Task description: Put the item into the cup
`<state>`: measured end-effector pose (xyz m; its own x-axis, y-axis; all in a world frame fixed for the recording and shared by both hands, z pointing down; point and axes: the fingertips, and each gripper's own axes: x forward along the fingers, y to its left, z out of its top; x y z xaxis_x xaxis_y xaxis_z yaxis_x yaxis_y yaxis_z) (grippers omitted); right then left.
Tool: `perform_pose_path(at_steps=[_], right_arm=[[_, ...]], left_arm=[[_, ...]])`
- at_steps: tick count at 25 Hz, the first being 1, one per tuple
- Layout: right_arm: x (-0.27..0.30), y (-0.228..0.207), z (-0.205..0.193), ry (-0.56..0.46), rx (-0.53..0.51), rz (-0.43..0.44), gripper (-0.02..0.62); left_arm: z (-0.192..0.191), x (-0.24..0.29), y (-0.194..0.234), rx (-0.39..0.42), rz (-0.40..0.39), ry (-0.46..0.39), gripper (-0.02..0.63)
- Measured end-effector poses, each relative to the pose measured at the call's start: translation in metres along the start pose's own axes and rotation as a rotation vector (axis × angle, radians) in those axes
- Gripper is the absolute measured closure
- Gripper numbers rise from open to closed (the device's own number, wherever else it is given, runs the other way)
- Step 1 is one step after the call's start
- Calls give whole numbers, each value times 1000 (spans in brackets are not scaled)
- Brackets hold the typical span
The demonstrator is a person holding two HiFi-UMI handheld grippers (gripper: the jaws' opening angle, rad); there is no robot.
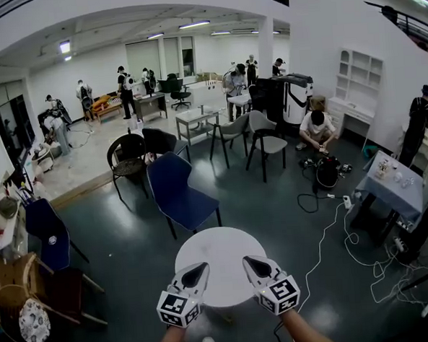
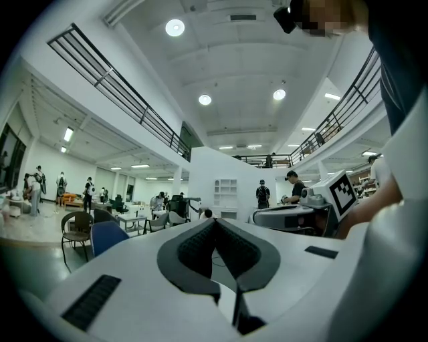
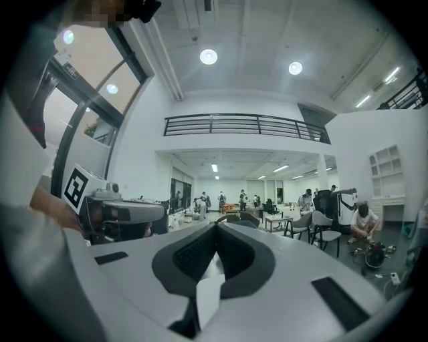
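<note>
Here, at the far left a dark blue chair [image 1: 48, 231] stands among cluttered furniture, and further in a brighter blue chair [image 1: 175, 187] sits just behind the round white table [image 1: 218, 242]. The left gripper [image 1: 204, 265] is held level over the table's near rim. Its jaws are closed tip to tip with nothing between them, and the left gripper view shows only its dark pads [image 2: 197, 250] meeting, with the open hall beyond. Near it on the right, not touching, the right gripper [image 1: 246, 259] hangs over the same rim in the same pose. Its jaws are likewise pressed together and empty, as its own view shows. Neither the item nor the cup can be made out in any view. Right of the table, white cables [image 1: 327, 246] trail across the dark floor toward a grey table [image 1: 388, 185]
</note>
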<state>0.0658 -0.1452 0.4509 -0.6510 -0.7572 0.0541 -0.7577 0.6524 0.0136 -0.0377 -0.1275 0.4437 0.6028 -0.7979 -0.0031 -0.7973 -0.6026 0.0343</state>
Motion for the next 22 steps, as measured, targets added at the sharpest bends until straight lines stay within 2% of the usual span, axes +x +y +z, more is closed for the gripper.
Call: perform_pose_path(at_steps=[7, 22], right_arm=[[-52, -3, -3, -19, 3, 4, 586], [-119, 32, -14, -27, 15, 42, 586]], left_arm=[[-3, -11, -53, 14, 7, 5, 589], [-14, -63, -115, 27, 62, 29, 589]])
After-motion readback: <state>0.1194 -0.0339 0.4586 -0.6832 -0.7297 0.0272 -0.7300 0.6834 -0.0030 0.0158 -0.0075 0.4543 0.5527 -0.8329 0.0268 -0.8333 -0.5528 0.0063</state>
